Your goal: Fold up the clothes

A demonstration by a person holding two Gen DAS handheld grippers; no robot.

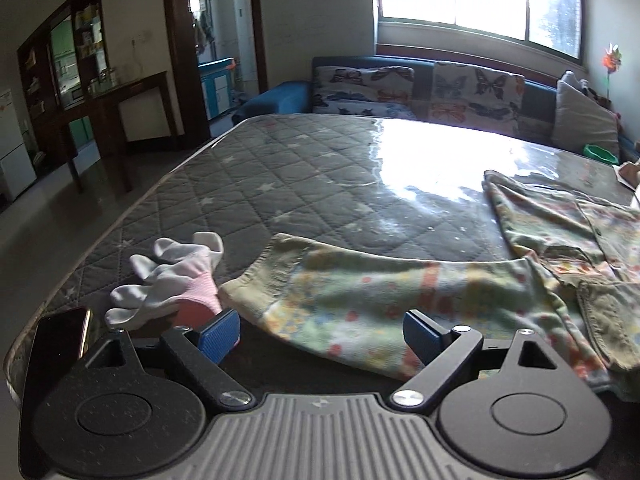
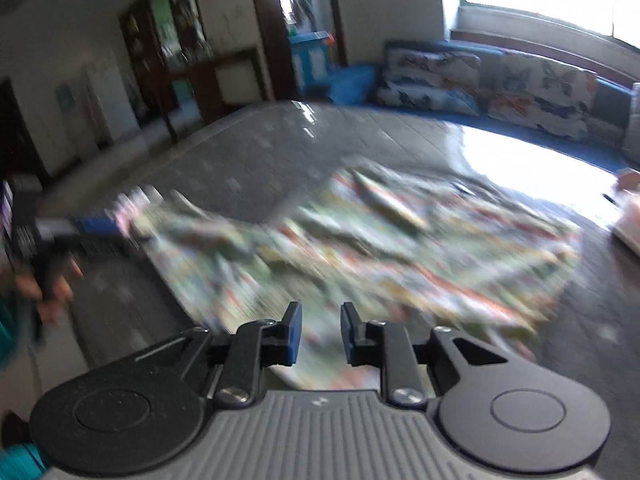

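Observation:
A floral patterned shirt (image 1: 400, 296) lies spread on the grey quilted mattress (image 1: 280, 176), one sleeve reaching left toward me. My left gripper (image 1: 322, 334) is open wide and empty, its jaws either side of the sleeve's near edge, just above it. In the right wrist view the shirt (image 2: 380, 240) is blurred by motion. My right gripper (image 2: 320, 332) hovers over its near hem, jaws a narrow gap apart with nothing between them. The left gripper (image 2: 100, 224) shows at the sleeve end in that view.
White and pink gloves (image 1: 172, 280) and a dark phone (image 1: 60, 340) lie on the mattress's left near corner. A blue sofa with butterfly cushions (image 1: 420, 88) stands behind, under a bright window. A green bowl (image 1: 600, 152) sits far right. Dark wooden furniture (image 1: 100, 112) stands left.

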